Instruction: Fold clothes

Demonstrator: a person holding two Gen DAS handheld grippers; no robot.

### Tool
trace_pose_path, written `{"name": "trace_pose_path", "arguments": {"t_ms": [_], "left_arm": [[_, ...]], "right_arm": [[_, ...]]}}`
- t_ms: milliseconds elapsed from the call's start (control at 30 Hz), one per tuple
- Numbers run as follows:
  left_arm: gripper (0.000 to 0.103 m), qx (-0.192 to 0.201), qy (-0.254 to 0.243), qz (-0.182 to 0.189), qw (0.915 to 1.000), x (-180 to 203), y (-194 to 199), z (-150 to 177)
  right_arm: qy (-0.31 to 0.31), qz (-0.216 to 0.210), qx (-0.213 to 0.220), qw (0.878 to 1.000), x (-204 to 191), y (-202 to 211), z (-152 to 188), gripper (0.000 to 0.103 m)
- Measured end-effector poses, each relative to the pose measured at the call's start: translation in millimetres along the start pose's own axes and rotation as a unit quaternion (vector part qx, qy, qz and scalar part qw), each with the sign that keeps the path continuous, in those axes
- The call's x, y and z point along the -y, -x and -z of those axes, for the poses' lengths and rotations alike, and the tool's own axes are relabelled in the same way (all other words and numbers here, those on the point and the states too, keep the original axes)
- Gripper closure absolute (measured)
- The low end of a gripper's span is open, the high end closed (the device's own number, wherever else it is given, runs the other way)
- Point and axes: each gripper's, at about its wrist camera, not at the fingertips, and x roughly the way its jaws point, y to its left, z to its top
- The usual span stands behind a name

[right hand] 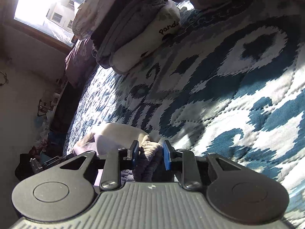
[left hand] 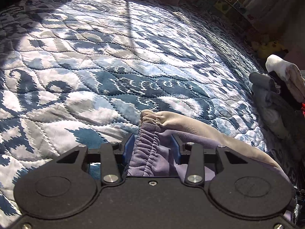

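A beige garment [left hand: 190, 126] with a gathered elastic waistband [left hand: 148, 133] hangs over a blue-and-white quilted bedspread [left hand: 95, 66]. In the left wrist view, my left gripper [left hand: 152, 146] is shut on the waistband, whose ruffled edge sticks out past the blue pads [left hand: 128, 148]. The fabric trails off to the right and down. The right wrist view shows my right gripper [right hand: 150, 152] shut on another bunched part of the waistband [right hand: 150, 148]. The rest of the garment [right hand: 114, 135] lies to its left over the bedspread [right hand: 228, 95].
A stack of folded clothes [left hand: 276, 91] sits at the bed's right edge. In the right wrist view that stack [right hand: 133, 32] has a white piece reading "Panda" at the bottom. A purple pillow [right hand: 80, 61] lies below a bright window [right hand: 47, 5]. Clutter [right hand: 43, 143] lies beside the bed.
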Motion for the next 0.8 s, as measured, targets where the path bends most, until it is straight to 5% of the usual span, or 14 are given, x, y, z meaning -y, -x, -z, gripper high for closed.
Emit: {"name": "trace_pose_path", "arguments": {"t_ms": [100, 233, 333, 467, 533, 600, 800], "left_arm": [[0.095, 0.008, -0.027, 0.0, 0.9996, 5, 6, 3], [0.095, 0.047, -0.024, 0.039, 0.9978, 6, 31, 0], [0.095, 0.04, -0.028, 0.029, 0.9984, 7, 29, 2], [0.082, 0.007, -0.057, -0.011, 0.9983, 9, 11, 11], [0.072, 0.014, -0.052, -0.007, 0.9985, 9, 11, 11], [0.051, 0.026, -0.036, 0.004, 0.999, 7, 13, 8], [0.052, 0.021, -0.02, 0.012, 0.9995, 11, -5, -7]], "right_arm": [[0.029, 0.009, 0.055, 0.998, -8, 14, -6, 0.082], [0.088, 0.031, 0.125, 0.988, -22, 33, -21, 0.083], [0.143, 0.089, 0.109, 0.98, -30, 21, -28, 0.083], [0.207, 0.174, 0.045, 0.962, -34, -12, -22, 0.077], [0.186, 0.158, 0.053, 0.968, -32, -8, -23, 0.072], [0.157, 0.142, 0.062, 0.975, -27, -5, -26, 0.062], [0.124, 0.104, 0.077, 0.984, -22, -5, -32, 0.08]]}}
